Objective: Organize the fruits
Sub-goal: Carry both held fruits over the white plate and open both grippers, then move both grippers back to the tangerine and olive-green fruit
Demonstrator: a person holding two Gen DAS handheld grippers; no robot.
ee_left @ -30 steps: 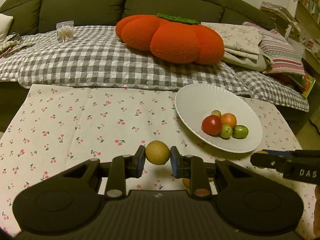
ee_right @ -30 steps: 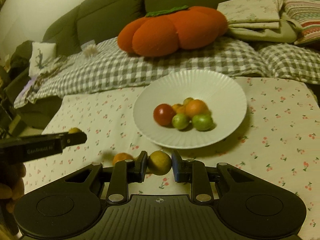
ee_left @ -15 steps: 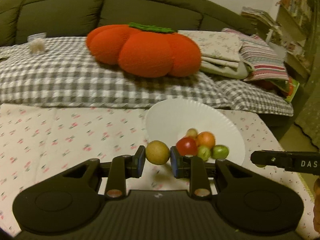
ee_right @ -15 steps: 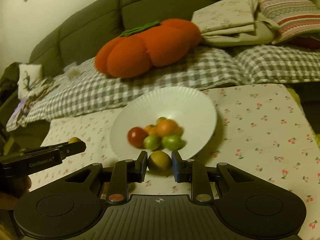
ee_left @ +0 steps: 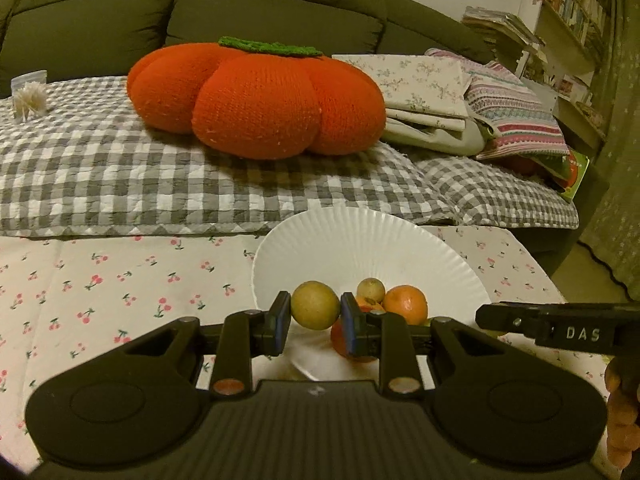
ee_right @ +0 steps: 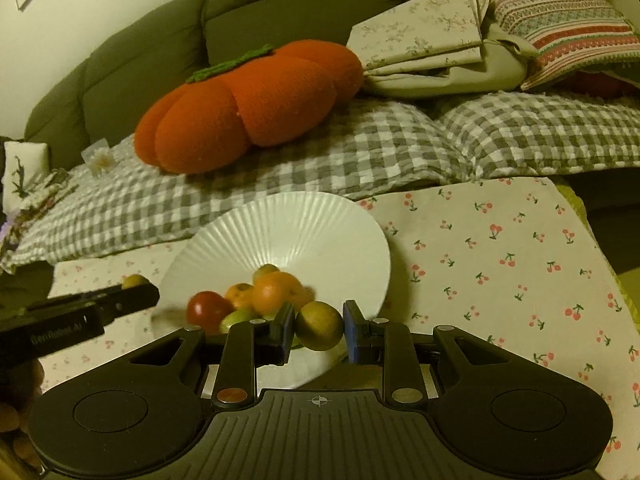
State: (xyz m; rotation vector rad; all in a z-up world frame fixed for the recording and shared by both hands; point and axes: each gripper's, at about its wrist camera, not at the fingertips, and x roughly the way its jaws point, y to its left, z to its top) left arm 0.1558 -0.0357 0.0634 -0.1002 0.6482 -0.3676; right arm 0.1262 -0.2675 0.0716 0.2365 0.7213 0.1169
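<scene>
Nearest the left wrist camera, the left gripper is clamped on a yellow-green fruit, both pads pressing its sides, held over the near rim of a white fluted plate. In the right wrist view, the right gripper likewise pinches a second yellow-green fruit above the plate's near edge, though a sliver of space shows beside its right pad. The plate holds a small heap near its front: a red tomato-like fruit at 9 o'clock of the heap, a green fruit just beside it, oranges in the middle and a small tan fruit at 12 o'clock. The plate's far half, from 10 to 2 o'clock, is bare. The plate sits on a cherry-print tablecloth, which has open cloth stretching toward 3 o'clock in the right view and toward 9 o'clock in the left view. Beyond the table edge at 12 o'clock lies a grey checked blanket on a dark green sofa, carrying an orange pumpkin-shaped cushion and folded linens toward 2 o'clock.
</scene>
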